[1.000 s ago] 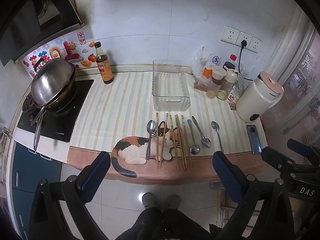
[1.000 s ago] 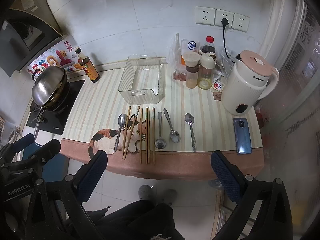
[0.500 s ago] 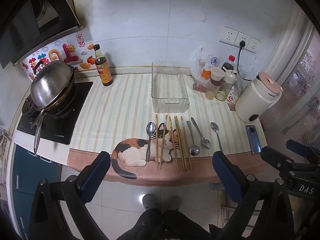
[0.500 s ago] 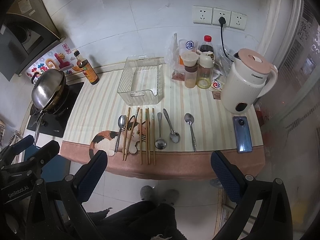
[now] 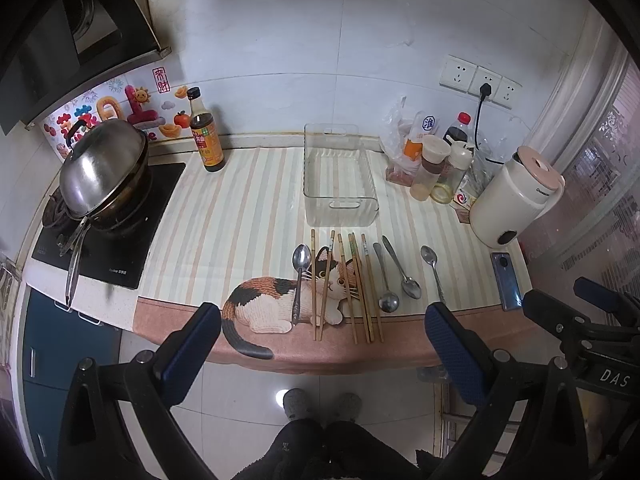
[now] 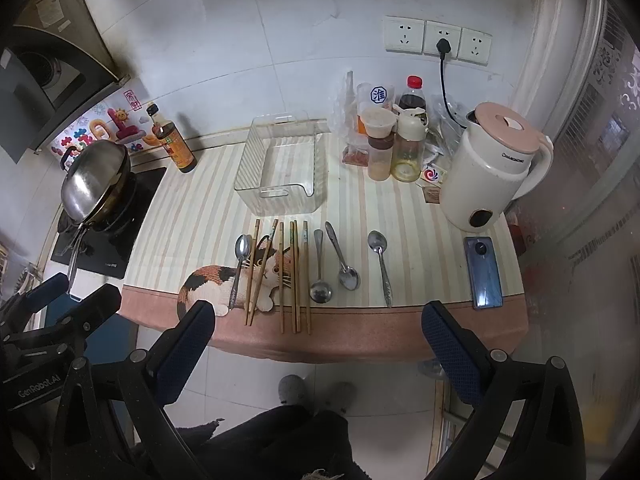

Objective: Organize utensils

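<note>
Several wooden chopsticks [image 5: 352, 284] [image 6: 294, 274] and several metal spoons [image 5: 402, 268] [image 6: 340, 256] lie side by side on the striped counter mat, one spoon [image 5: 299, 276] on the cat picture. A clear plastic bin [image 5: 338, 176] [image 6: 282, 168] stands empty just behind them. My left gripper [image 5: 320, 344] is open and empty, held in front of the counter edge, above the floor. My right gripper [image 6: 320, 344] is likewise open and empty in front of the counter edge.
A wok with lid [image 5: 102, 168] sits on the stove at left. A sauce bottle [image 5: 206, 136] stands at the back. Condiment jars [image 6: 384, 140], a white kettle [image 6: 496, 164] and a phone [image 6: 482, 272] are at right. Floor and the person's feet [image 5: 316, 404] lie below.
Both grippers have drifted slightly back and up from the counter, so the scene looks a little smaller. Nothing on the counter moved.
</note>
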Motion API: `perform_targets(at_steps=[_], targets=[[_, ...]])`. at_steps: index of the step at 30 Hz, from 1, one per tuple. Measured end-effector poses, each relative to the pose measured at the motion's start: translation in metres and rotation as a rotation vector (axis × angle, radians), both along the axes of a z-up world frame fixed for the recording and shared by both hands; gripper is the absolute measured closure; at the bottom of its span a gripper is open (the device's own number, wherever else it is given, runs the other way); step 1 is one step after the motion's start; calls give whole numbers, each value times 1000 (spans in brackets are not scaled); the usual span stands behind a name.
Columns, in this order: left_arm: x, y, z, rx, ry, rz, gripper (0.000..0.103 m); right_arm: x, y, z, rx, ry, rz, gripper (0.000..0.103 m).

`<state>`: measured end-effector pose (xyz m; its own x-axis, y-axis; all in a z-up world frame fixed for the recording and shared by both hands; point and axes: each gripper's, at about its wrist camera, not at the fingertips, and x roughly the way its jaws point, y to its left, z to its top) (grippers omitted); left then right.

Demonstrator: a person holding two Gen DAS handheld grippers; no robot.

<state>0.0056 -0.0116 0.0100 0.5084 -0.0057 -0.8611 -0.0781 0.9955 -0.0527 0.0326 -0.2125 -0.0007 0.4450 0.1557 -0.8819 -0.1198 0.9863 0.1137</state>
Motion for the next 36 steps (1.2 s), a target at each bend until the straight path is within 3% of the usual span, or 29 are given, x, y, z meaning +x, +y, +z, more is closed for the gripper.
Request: perform_targets(at_steps=[36], targets=[[-1,3,-7,-19,-3,-1,0,2,3,2,-6,0,0,0]])
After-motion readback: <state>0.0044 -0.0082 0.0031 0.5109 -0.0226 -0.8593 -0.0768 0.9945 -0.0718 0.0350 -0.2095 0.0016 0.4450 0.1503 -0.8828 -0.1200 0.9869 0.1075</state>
